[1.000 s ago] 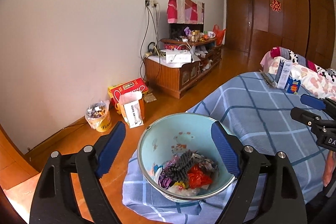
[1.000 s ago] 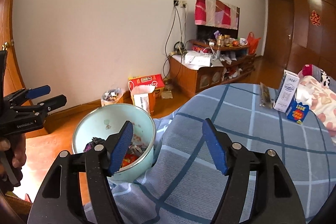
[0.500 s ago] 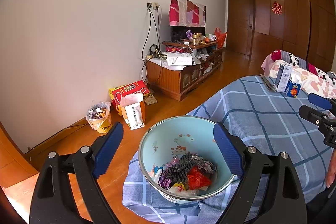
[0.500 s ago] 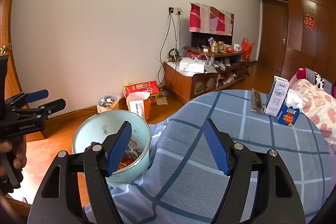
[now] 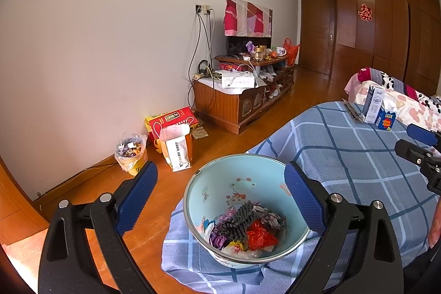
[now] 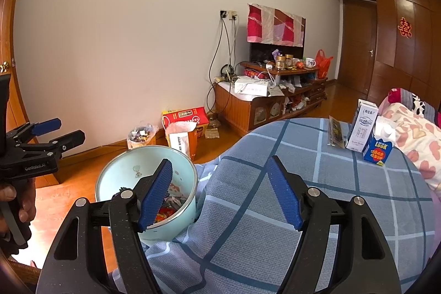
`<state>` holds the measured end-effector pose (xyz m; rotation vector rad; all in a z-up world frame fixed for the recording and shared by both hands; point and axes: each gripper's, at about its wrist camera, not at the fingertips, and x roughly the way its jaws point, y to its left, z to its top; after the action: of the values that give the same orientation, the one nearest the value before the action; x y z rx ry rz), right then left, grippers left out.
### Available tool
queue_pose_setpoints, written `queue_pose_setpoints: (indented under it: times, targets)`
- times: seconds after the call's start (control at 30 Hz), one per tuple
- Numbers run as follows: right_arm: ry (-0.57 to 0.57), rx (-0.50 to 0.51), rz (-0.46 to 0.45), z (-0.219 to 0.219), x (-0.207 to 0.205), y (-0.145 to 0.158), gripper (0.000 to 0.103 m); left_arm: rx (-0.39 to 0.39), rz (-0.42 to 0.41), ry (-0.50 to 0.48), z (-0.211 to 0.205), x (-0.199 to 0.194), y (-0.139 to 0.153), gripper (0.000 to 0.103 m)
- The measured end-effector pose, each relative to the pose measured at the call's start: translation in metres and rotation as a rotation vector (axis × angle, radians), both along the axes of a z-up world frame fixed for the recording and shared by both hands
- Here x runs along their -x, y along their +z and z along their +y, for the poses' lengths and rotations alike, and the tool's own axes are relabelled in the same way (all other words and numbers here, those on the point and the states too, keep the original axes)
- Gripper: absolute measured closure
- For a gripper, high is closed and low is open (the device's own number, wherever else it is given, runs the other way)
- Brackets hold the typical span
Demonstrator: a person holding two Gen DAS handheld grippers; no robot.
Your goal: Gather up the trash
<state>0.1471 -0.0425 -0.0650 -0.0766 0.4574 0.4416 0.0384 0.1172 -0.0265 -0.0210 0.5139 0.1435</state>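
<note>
Blue plaid bedspread (image 6: 317, 200): trash-filled basin (image 5: 215, 183) at its edge; left gripper (image 5: 220, 200) opening over it, right gripper (image 6: 220, 190) open, both empty.

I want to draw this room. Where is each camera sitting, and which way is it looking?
Left wrist: rides the left gripper, jaws opening, nothing between them; looks down into the bucket of trash; the right gripper shows at right.
Right wrist: rides the open right gripper; looks across the checked blanket; the left gripper and a hand show at left.
Both share: bucket, blanket, milk carton, TV stand.
</note>
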Motion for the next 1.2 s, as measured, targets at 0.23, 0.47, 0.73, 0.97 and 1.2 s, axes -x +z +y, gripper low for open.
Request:
queue_pose_setpoints:
  times: [0.23,0.47,0.73,0.97,1.2]
  targets:
    - [-0.002,-0.001,-0.001,0.0001,0.0012,0.0,0.03,0.001,0.0,0.002,0.0003,-0.0001,0.0002,0.012]
    - [-0.002,-0.008,0.007,0.0027,0.0025,-0.001,0.03,-0.002,0.001,0.001,0.001,0.0005,-0.0006,0.011]
    - [-0.001,-0.011,0.01,0.004,0.0028,-0.0014,0.03,-0.007,0.002,0.005,0.002,0.0007,-0.0015,0.011]
    - [-0.001,-0.011,0.011,0.0048,0.0033,-0.0016,0.03,-0.014,0.008,0.011,0.0023,0.0005,-0.0038,0.011]
    - [-0.002,-0.012,0.01,0.0048,0.0034,-0.0017,0.03,-0.017,0.011,0.028,0.0031,-0.0012,-0.0047,0.011]
